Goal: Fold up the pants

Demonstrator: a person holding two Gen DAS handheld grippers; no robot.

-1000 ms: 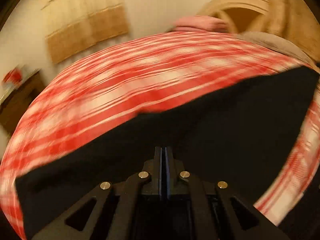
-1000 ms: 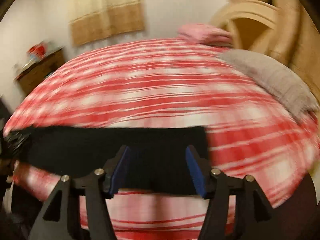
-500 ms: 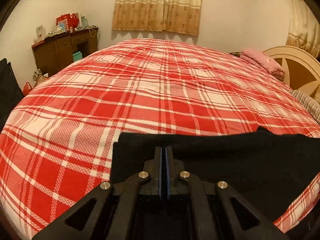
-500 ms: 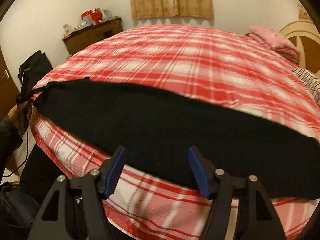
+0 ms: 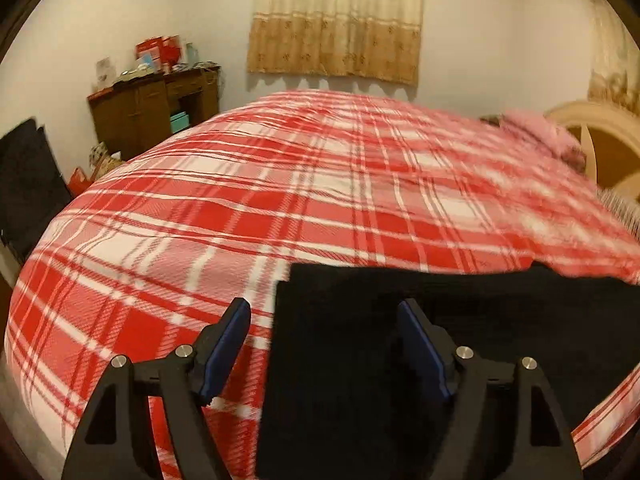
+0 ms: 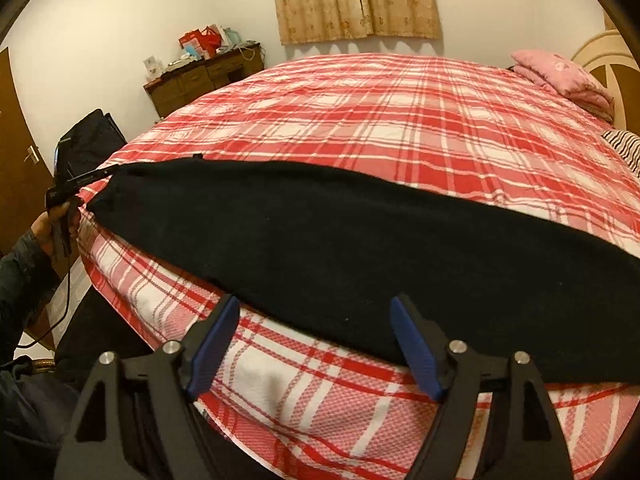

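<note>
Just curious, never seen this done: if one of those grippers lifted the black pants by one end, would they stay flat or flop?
The black pants would probably flop: they drape limply over the plaid bedspread. They look like soft, thick knit, so likely not slippery. Pushed, they would likely bunch up, not slide.

Both wrist views low over bed (image 5: 320,184), facing curtain (image 6: 356,0)

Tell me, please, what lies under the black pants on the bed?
The black pants lie flat on the red plaid bedspread, which shows all round them. Whatever sits directly beneath the cloth is covered and cannot be seen.
</note>
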